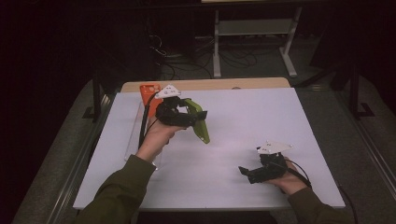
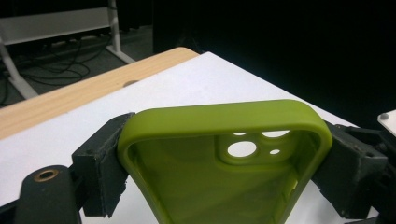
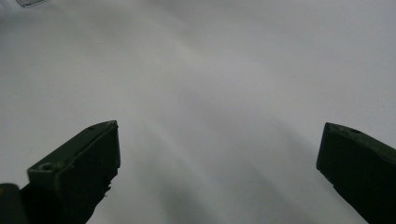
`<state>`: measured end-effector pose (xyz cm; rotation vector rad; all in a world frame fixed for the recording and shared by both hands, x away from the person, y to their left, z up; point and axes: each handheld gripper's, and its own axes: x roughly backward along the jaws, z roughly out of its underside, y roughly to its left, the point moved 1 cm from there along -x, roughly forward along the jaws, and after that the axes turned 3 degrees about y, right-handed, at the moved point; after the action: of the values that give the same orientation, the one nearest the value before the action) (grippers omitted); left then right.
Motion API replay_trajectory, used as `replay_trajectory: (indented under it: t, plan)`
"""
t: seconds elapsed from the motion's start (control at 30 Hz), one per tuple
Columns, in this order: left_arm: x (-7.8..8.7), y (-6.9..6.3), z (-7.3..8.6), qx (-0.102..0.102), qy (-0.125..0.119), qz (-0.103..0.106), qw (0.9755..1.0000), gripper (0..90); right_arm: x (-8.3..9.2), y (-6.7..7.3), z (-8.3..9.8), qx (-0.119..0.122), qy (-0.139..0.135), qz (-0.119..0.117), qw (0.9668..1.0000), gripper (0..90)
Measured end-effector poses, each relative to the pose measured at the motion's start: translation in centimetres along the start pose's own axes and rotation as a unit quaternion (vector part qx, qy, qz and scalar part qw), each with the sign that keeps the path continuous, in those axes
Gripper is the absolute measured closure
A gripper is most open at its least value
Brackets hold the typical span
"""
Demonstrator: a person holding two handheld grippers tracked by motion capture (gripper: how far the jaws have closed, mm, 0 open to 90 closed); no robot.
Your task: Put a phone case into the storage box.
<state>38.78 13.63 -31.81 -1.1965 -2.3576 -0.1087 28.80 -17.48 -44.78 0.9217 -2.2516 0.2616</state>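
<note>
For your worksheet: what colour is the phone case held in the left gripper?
Olive green phone case; the left gripper view shows it best.

We see olive-green phone case [image 2: 224, 186], plain, no pattern, in black left tool [image 2: 224, 163]. We see orange phone case [image 1: 150, 93] near counter's far left corner. Counter [image 1: 243, 121] white on top, pale wood strip along far edge. Right tool [image 1: 254, 173] black, with whitish-grey plate on top. Sleeves [image 1: 119, 196] dark olive.

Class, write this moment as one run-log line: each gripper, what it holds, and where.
left gripper: shut on green phone case, lifted above white table | right gripper: open, empty, low over table | orange phone case: far left edge
</note>
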Motion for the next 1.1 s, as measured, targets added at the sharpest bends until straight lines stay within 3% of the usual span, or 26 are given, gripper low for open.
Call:
replay_trajectory:
  t: [0.43,0.67,0.87,1.1]
  plan:
    - [2.0,1.5,-2.2,-0.003,-0.007,-0.025,0.9996,14.9,0.0,0.1,0.0,0.004,0.001,-0.002,1.0,0.0]
    - [3.1,3.1,-3.0,0.003,-0.013,-0.06,0.9981,14.9,0.0,0.1,0.0,0.002,0.0,-0.001,1.0,0.0]
    - [4.1,4.4,-3.3,0.008,-0.014,-0.097,0.9952,14.9,0.0,0.2,0.0,0.003,0.0,0.001,1.0,0.0]
    - [5.5,6.1,-3.3,0.019,-0.016,-0.144,0.9893,14.9,0.0,0.1,-0.1,0.001,-0.002,-0.002,1.0,0.0]
